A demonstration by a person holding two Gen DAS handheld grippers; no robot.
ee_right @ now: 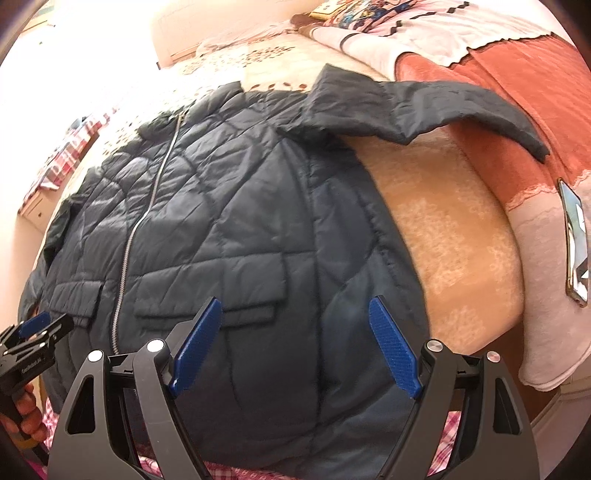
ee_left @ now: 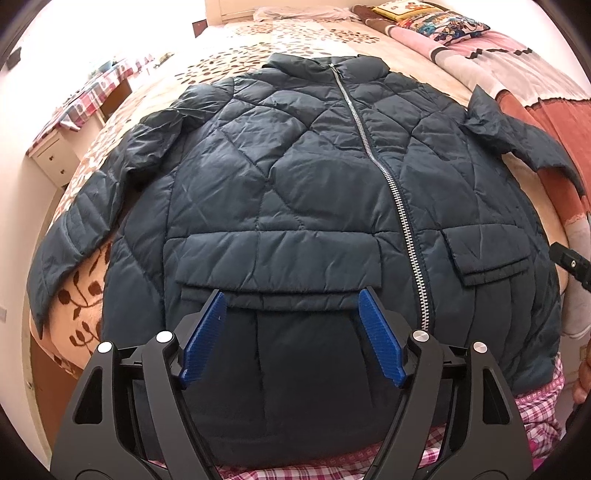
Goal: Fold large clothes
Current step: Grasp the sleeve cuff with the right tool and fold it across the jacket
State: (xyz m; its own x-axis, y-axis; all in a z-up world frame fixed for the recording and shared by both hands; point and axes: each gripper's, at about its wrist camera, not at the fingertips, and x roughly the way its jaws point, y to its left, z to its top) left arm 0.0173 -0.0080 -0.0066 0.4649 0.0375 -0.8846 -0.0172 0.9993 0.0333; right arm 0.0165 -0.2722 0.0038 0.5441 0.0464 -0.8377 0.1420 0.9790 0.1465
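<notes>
A dark teal quilted jacket (ee_left: pixel 295 177) lies flat and zipped on the bed, collar far, hem near me; it also shows in the right wrist view (ee_right: pixel 229 221). Its left sleeve (ee_left: pixel 74 236) lies out toward the bed's left edge. Its right sleeve (ee_right: pixel 424 107) stretches right onto an orange blanket. My left gripper (ee_left: pixel 291 301) is open and empty, above the hem below the left pocket flap. My right gripper (ee_right: pixel 295 306) is open and empty, above the hem by the right pocket. The left gripper's tip also shows in the right wrist view (ee_right: pixel 35 328).
The bed has a leaf-pattern cover (ee_left: pixel 88 291). An orange and pink blanket (ee_right: pixel 517 110) lies to the right, with a phone (ee_right: pixel 576 243) on it. Pillows (ee_left: pixel 443 22) are at the head. A white cabinet with a checked cloth (ee_left: pixel 74 122) stands left.
</notes>
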